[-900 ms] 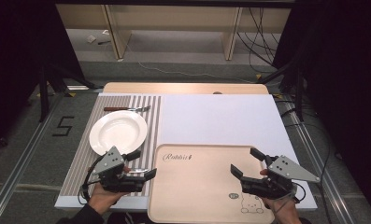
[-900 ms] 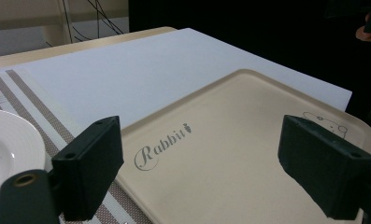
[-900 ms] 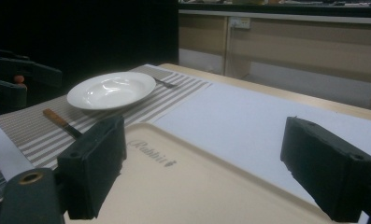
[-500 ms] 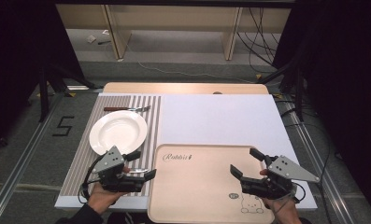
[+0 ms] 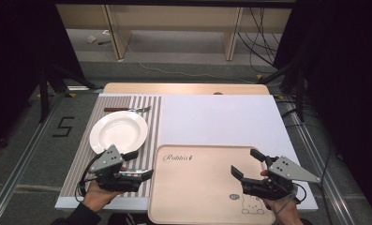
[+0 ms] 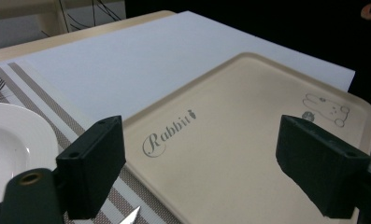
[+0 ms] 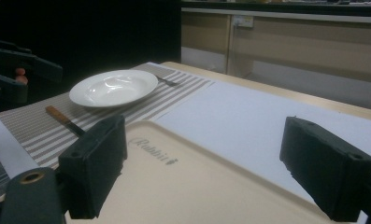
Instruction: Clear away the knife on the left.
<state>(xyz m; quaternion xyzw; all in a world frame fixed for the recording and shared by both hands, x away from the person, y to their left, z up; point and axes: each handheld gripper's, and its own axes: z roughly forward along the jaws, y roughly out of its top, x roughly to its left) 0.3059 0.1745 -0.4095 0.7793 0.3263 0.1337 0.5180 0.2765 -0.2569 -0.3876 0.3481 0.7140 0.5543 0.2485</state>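
Note:
A beige tray (image 5: pixel 200 187) printed "Rabbit" lies at the table's front edge, with nothing on it. My left gripper (image 5: pixel 140 164) hovers open over the striped placemat (image 5: pixel 153 122), just left of the tray. In the left gripper view its own gripper (image 6: pixel 206 163) has jaws spread wide over the tray (image 6: pixel 248 135). My right gripper (image 5: pixel 245 162) is open above the tray's right part. The right gripper view shows the same gripper (image 7: pixel 202 172) with jaws apart over the tray (image 7: pixel 188 186), holding nothing.
A white plate (image 5: pixel 119 131) rests on the placemat, with a fork (image 5: pixel 127 109) behind it. A wooden-handled knife (image 7: pixel 64 120) lies beside the plate (image 7: pixel 113 87), near the left gripper (image 7: pixel 15 65). A white mat (image 5: pixel 221 119) covers the middle and right.

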